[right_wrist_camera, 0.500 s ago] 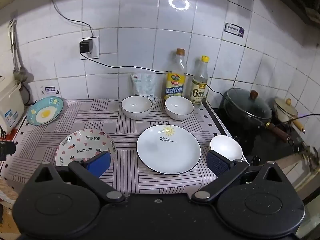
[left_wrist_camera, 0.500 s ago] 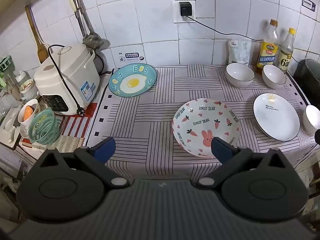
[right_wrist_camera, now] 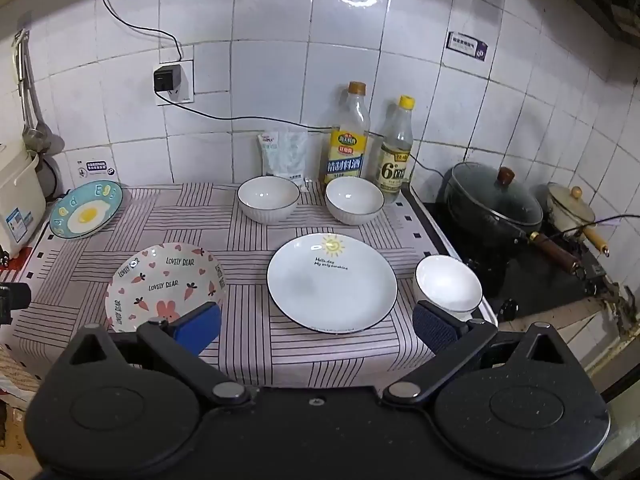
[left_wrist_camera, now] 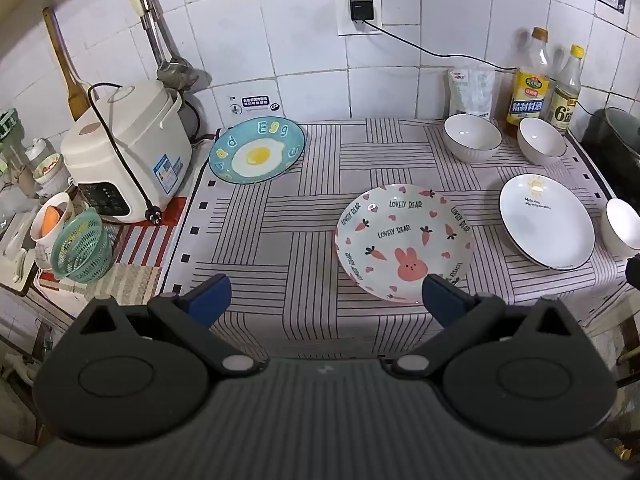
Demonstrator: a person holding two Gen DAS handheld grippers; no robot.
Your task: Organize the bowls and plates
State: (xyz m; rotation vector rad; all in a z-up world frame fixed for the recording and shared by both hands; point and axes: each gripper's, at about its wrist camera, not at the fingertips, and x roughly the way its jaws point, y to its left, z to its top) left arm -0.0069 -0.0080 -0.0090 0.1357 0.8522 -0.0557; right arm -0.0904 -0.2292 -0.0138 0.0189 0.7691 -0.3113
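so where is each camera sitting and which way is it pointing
Left wrist: on the left gripper, above the counter's near edge, facing the tiled wall; centred left of the bunny plate, rice cooker at left; its own open blue-padded fingers show.
Right wrist: on the right gripper, further right, facing the same wall over the sun plate, stove pot at right; open fingers show.
Shared: egg plate, bunny plate, sun plate, bowls, bottles.

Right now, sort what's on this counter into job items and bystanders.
Job:
blue egg-print plate
pink rabbit-print plate
white sun-print plate
three white bowls

Bystanders:
white rice cooker
two clear bottles
green plastic basket
dark lidded pot
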